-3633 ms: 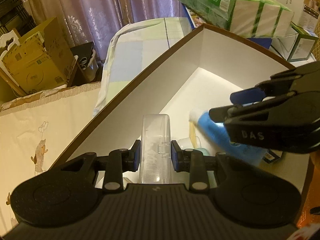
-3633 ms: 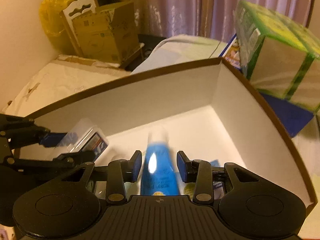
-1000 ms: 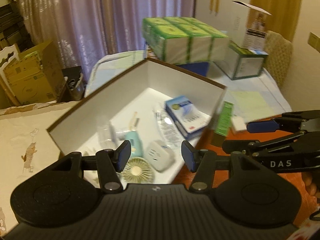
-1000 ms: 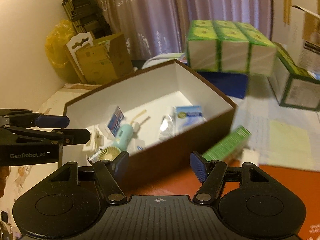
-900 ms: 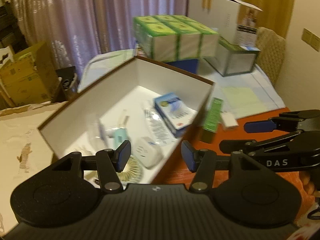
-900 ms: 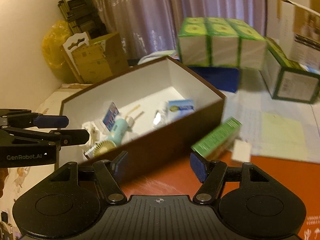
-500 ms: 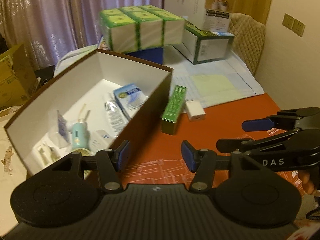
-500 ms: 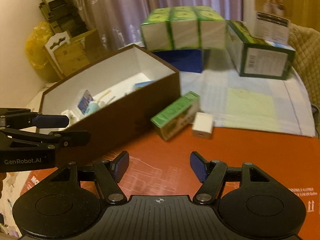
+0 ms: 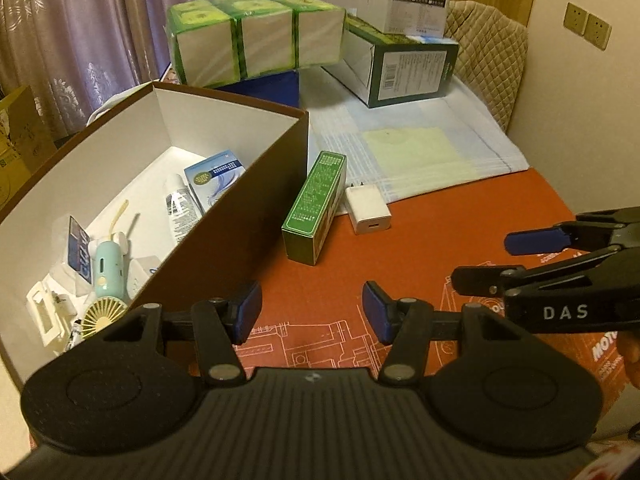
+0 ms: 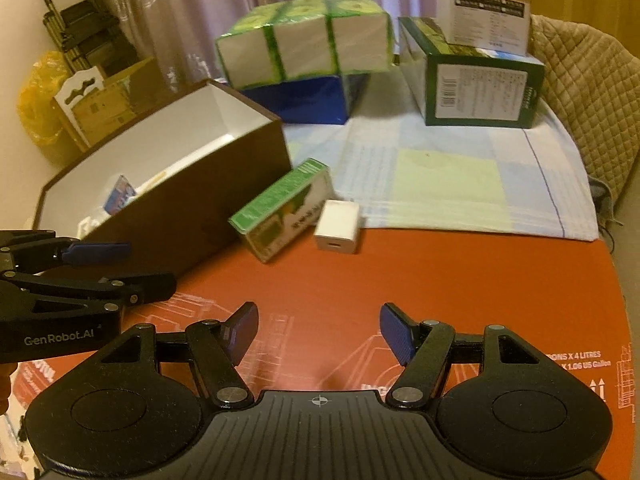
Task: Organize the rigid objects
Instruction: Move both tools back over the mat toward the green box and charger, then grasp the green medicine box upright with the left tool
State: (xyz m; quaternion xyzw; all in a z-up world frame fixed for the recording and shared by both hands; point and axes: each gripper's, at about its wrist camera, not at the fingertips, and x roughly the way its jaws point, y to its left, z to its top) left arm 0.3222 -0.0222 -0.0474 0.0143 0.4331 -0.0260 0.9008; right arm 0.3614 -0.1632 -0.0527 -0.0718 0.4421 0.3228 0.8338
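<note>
A brown box with a white inside [image 9: 224,220] [image 10: 192,208] stands at the left and holds several small items: a blue carton [image 9: 214,178], a mint hand fan [image 9: 106,280], a tube [image 9: 180,210]. A green carton [image 9: 316,208] [image 10: 284,208] lies on the red mat just right of the box. A white charger cube [image 9: 367,214] [image 10: 337,226] sits beside the carton. My left gripper [image 9: 312,312] [image 10: 120,268] is open and empty over the mat, short of the carton. My right gripper [image 10: 318,334] [image 9: 492,260] is open and empty, short of the cube.
A red printed mat [image 10: 400,280] covers the near table, a checked cloth [image 10: 440,176] the far part. Green tissue packs [image 9: 256,36], a blue box [image 10: 304,100] and a dark green carton [image 10: 480,88] stand at the back. A quilted chair [image 9: 488,52] is at the right.
Both grippers have swung right, away from over the brown box, and now hang lower over the red mat. The green carton and charger cube have come into the middle of both views.
</note>
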